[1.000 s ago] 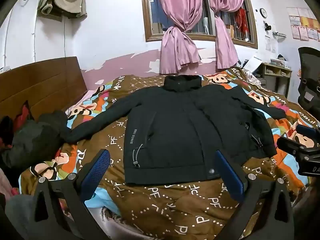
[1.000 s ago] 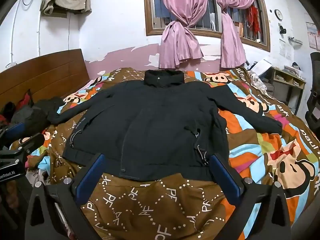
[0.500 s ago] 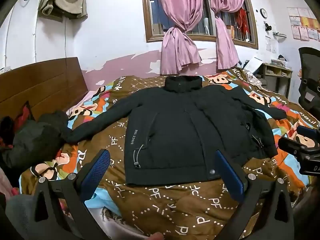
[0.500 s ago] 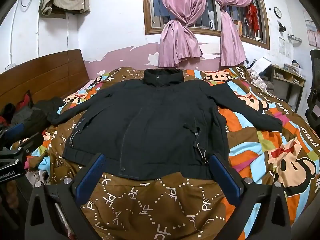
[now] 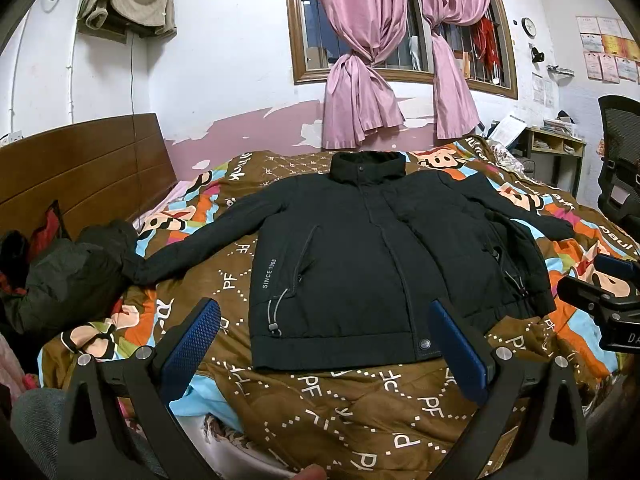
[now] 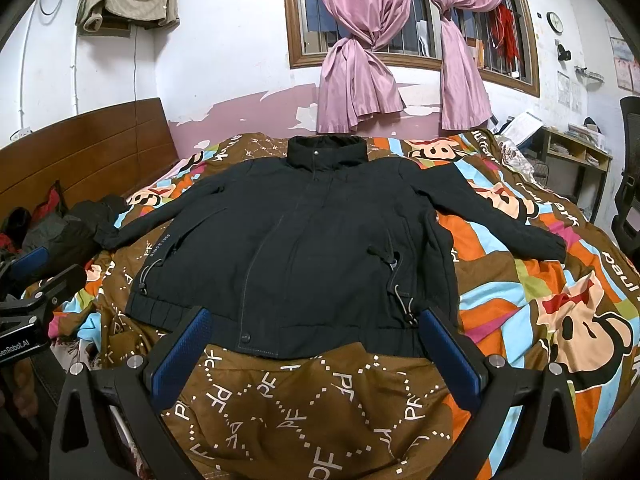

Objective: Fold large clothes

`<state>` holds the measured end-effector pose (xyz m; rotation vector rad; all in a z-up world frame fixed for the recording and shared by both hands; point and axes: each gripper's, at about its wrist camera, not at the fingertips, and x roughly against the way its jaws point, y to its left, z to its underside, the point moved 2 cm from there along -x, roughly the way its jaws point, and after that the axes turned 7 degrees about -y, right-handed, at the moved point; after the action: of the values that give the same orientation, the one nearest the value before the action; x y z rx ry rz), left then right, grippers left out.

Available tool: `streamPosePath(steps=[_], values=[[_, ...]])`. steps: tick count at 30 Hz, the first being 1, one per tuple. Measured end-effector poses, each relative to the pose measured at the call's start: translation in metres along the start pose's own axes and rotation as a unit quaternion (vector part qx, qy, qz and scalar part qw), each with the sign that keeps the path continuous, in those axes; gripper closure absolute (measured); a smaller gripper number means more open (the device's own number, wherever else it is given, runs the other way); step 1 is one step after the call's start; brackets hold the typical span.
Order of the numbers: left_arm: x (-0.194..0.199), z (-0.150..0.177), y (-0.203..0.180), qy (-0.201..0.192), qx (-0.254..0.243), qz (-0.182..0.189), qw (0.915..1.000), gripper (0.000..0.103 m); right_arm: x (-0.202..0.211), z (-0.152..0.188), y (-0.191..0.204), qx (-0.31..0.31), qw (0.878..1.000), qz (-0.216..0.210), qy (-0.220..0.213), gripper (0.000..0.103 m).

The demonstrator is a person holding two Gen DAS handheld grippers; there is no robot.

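Observation:
A large black jacket (image 5: 344, 256) lies face up on the bed, collar toward the window, both sleeves spread out to the sides. The right wrist view has the same jacket (image 6: 304, 248) with its hem near my fingers. My left gripper (image 5: 324, 332) hangs open just short of the hem, nothing between its blue pads. My right gripper (image 6: 316, 340) is open too, over the hem's middle, holding nothing. Each gripper shows at the edge of the other's view: the right gripper (image 5: 612, 300) and the left gripper (image 6: 28, 280).
A brown quilt (image 5: 360, 408) with cartoon monkeys covers the bed. A dark heap of clothes (image 5: 68, 276) lies by the wooden headboard (image 5: 80, 168) at the left. A desk (image 5: 556, 148) and a black office chair (image 5: 620, 168) stand at the right.
Both grippers have crept a little closer to the jacket's hem and stayed open. The jacket has not moved.

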<state>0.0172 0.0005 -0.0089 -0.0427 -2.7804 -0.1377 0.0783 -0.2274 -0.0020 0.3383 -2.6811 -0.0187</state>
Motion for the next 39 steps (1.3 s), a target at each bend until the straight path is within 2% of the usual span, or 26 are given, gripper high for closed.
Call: streamPosePath(steps=[39], values=[[0.0002,-0.0002,0.0009,0.0,0.0,-0.001,1.0,0.001,-0.0009,0.0003,-0.0015,-0.003,1.0,0.0,0.003,0.0]])
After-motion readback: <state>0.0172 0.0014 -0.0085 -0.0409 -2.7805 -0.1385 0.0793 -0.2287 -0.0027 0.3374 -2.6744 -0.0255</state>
